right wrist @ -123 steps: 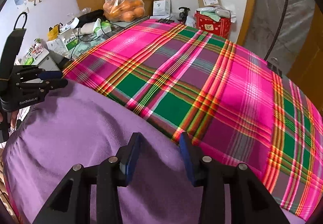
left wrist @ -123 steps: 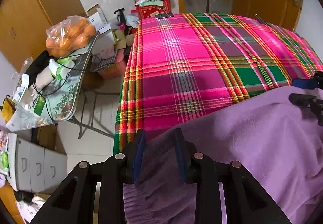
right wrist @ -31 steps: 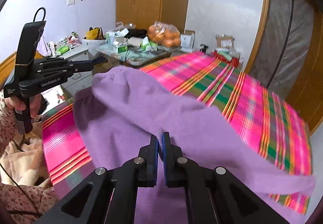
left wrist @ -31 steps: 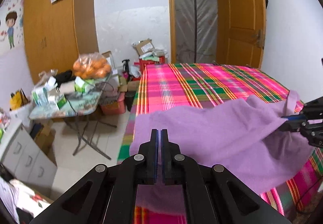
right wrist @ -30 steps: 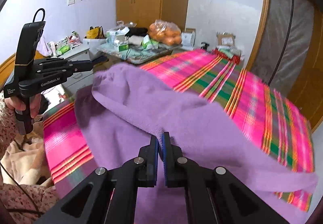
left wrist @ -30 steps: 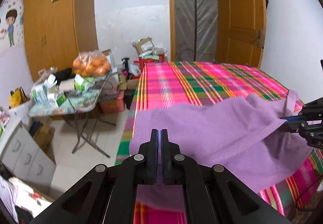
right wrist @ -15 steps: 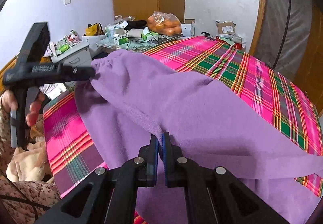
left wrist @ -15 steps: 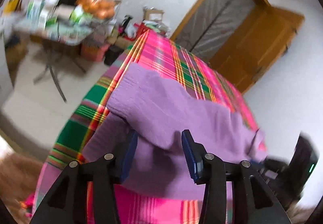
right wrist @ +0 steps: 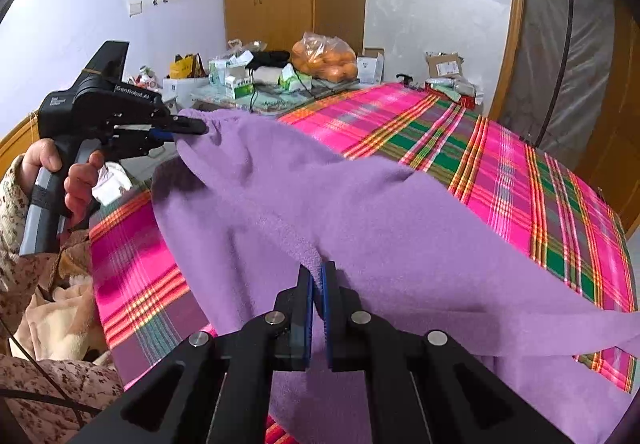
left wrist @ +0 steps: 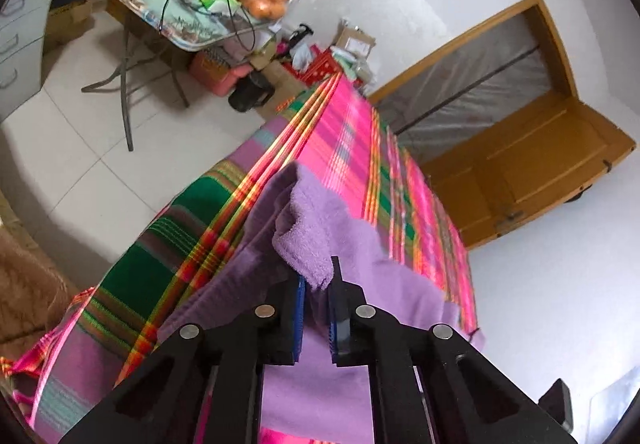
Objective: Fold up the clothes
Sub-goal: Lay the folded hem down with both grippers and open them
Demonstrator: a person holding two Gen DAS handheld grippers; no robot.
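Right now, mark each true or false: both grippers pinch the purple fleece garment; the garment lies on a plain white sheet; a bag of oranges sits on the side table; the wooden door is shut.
1. Both grippers pinch the purple fleece garment: true; left gripper has just been closing on a fold, right gripper clamps another.
2. Plain white sheet: false; a pink-and-green plaid bedcover.
3. Bag of oranges on the cluttered side table: true.
4. Wooden door shut: false; it stands open.
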